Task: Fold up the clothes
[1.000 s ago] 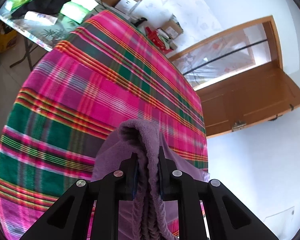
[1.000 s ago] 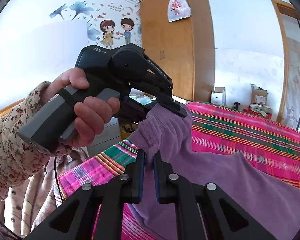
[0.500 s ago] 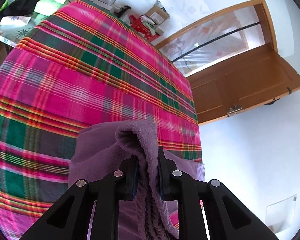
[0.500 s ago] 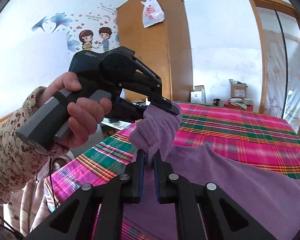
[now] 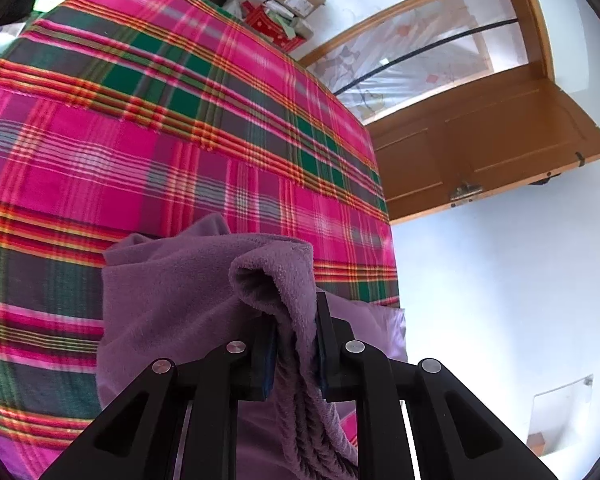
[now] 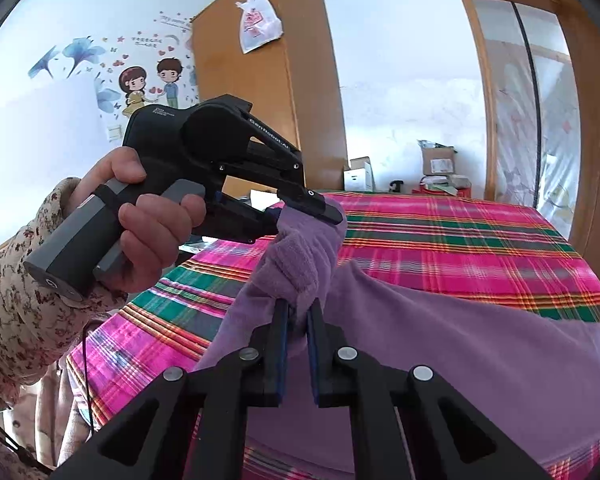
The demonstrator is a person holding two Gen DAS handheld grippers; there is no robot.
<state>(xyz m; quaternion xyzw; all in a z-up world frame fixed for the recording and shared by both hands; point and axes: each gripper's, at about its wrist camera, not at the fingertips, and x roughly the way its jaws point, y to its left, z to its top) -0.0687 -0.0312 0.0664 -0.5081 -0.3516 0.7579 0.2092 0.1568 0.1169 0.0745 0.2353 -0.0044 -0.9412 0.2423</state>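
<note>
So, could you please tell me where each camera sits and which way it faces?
Left wrist: on the left gripper, looking along its fingers over the plaid bedspread towards the door; no body visible.
Right wrist: on the right gripper, facing the wardrobe; shows the person's left hand and floral sleeve holding the left gripper.
Shared: the purple garment, which both grippers clamp, and the bedspread.

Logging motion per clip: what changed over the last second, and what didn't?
The left gripper swung so more of the plaid bed fills its view and the side table has slid out of it; more of the purple garment shows spread below. In the right view the left gripper sits slightly lower. Both grippers, right included, stayed shut on the garment's bunched edge, close together.
</note>
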